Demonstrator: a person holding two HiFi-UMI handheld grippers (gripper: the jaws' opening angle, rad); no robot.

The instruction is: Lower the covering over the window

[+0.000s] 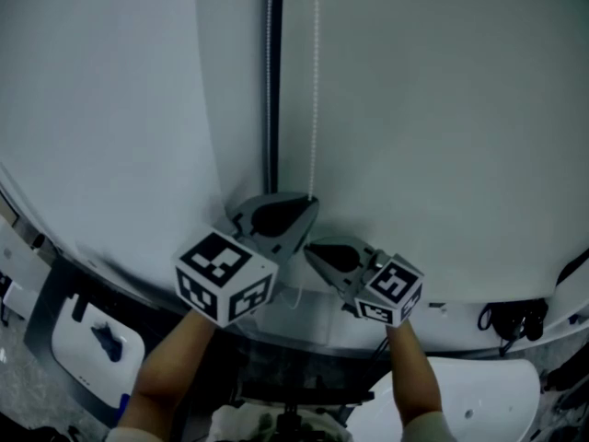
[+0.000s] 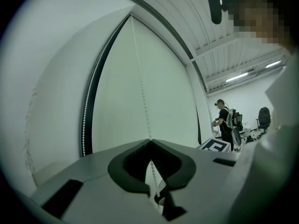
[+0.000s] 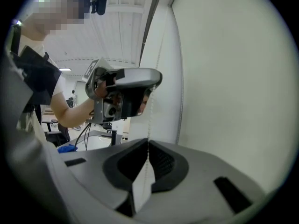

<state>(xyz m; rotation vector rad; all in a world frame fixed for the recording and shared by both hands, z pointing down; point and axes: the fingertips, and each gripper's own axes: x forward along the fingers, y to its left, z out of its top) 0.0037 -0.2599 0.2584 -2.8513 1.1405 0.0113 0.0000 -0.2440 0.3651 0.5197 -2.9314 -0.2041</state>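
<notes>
White bead chain (image 1: 315, 81) hung down in front of the pale roller blind (image 1: 442, 109). The left gripper (image 1: 309, 201) had its jaws clamped together on the chain. The right gripper (image 1: 307, 247) pinched it likewise just below.

The head view is dim and bluish-grey. The window covering (image 1: 442, 109) reads flat and matte, and the lower edge sinks into deep shadow. Both gripper views are brighter, lit by ceiling strip lights (image 2: 243, 76) at the right of the left gripper view. Each is a black-ringed fisheye circle that bows straight lines. The bead cord (image 2: 140, 78) is crisp, while the near left hand-held gripper (image 2: 150, 141) looks soft.
</notes>
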